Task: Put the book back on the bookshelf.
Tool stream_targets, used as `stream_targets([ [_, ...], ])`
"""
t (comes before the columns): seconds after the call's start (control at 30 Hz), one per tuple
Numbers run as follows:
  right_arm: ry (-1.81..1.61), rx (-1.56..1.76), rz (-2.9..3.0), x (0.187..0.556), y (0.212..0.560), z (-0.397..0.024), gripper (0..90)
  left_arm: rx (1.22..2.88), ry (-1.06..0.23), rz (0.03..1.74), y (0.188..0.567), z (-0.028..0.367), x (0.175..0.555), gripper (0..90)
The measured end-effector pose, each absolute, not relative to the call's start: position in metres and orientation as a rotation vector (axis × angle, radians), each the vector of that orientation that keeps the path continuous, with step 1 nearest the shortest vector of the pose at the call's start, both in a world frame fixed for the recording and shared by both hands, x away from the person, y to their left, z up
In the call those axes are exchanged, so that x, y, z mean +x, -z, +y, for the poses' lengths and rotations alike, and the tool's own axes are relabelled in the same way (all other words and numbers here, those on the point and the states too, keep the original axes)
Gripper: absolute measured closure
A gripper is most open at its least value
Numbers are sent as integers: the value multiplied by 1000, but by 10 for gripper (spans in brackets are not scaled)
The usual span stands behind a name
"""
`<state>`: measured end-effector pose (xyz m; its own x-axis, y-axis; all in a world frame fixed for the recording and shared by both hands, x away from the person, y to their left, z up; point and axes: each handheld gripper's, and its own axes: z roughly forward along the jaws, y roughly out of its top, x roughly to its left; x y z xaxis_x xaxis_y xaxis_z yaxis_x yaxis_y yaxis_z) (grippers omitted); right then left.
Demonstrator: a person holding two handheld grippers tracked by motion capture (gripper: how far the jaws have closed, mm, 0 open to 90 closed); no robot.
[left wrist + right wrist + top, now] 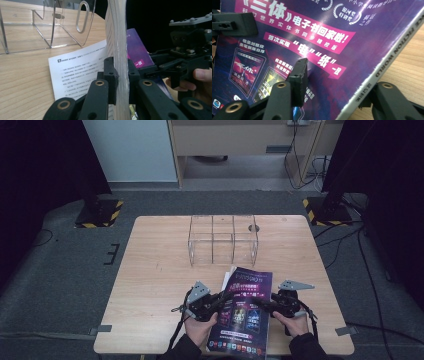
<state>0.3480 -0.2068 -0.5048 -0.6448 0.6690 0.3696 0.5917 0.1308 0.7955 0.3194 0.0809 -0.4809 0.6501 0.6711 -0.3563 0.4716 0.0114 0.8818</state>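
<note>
- The magazine (243, 312) lies at the near edge of the desk (150, 285).
- Its left edge is clamped by the left tool (119, 82).
- The right tool (332, 82) straddles the spine, not visibly pressing; slipping or tearing is risked.

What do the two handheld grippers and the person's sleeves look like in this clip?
Both the left gripper and the right gripper are matte black linkages with brass-ringed pivots and blocky black pads. Each has a grey three-cornered plate on top and a dark cable trailing back. The person's sleeves are dark.
</note>
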Motion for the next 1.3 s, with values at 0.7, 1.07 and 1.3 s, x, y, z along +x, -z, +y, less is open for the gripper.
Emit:
stream_targets([
  [0.7, -1530, 1268, 2318, 348, 482, -205, 701, 1627, -240, 974, 479, 87, 324, 831],
  [1.07, -1578, 1212, 2280, 353, 463, -201, 748, 1600, -269, 993, 471, 93, 326, 825],
  [1.3, -1577, 1224, 2283, 353, 458, -197, 760, 1610, -268, 1022, 473, 97, 330, 811],
])
